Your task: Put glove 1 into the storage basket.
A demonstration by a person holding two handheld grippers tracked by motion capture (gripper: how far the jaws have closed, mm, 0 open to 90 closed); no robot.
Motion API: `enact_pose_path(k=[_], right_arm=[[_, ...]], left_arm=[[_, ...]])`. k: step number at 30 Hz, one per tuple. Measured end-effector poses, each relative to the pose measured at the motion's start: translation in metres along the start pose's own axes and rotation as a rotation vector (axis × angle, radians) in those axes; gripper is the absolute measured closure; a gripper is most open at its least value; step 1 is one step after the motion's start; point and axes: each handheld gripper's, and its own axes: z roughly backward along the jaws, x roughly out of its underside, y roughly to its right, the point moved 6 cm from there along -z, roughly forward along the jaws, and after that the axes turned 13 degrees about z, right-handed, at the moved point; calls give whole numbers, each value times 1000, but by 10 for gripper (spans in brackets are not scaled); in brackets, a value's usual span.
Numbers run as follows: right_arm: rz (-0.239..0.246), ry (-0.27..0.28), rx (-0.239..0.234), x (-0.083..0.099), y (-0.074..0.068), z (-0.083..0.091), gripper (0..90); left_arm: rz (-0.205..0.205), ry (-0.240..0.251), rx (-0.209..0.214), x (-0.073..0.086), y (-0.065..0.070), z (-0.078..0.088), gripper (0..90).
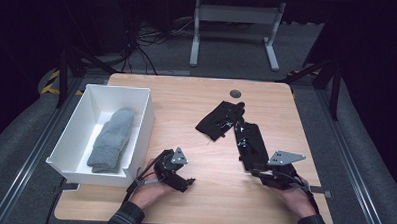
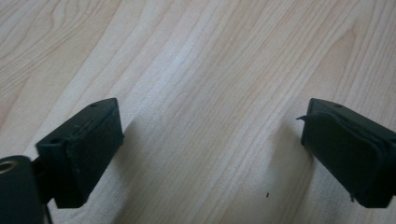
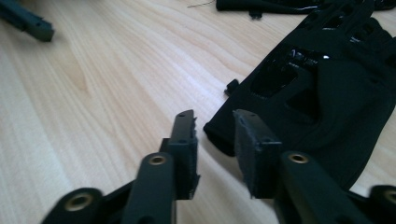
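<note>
Two black gloves lie right of the table's middle, one [image 1: 220, 120] farther off and one [image 1: 249, 141] nearer me. My right gripper [image 1: 255, 171] sits low at the near glove's [image 3: 322, 88] cuff end. Its jaws [image 3: 215, 135] stand a narrow gap apart, the cuff's corner lies at that gap, and the pads are not pressing on it. The far glove [image 3: 280, 4] lies at the top edge of the right gripper view. My left gripper [image 1: 188, 183] rests low over bare wood near the front, jaws [image 2: 210, 140] wide open with nothing between them.
A white bin [image 1: 146, 122] stands at the table's left side with folded grey socks [image 1: 113, 139] inside. The wooden table [image 1: 187, 96] has a round black grommet [image 1: 235, 93] near its far edge. One jaw of the left gripper [image 3: 28, 23] shows far off in the right gripper view.
</note>
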Motion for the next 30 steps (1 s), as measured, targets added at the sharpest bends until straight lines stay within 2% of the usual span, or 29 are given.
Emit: enact_pose_path(k=[1,2,6,13,21,26,30], right_arm=[[-1,-2,-2,-1,2,-1,760],[-3,-2,-5,-3,4,-2,791],[-1,7,-1,-10,13,-6,895],[-14,11,24,-25,36,-19,900],[-13,-9,53,-36,61,-46,900],[-23,-38,60,-37,77,-67,900],[-32,-51,67,-32,82,-75,900]], left_arm=[[-10,-1,10,1,1,-1,19],[-12,23,20,1,0,-2,0],[2,28,8,2,0,-1,0],[6,29,4,2,-1,-1,3],[13,29,-7,2,-1,-1,6],[12,29,-6,2,-1,-1,3],[12,29,-6,2,-1,-1,2]])
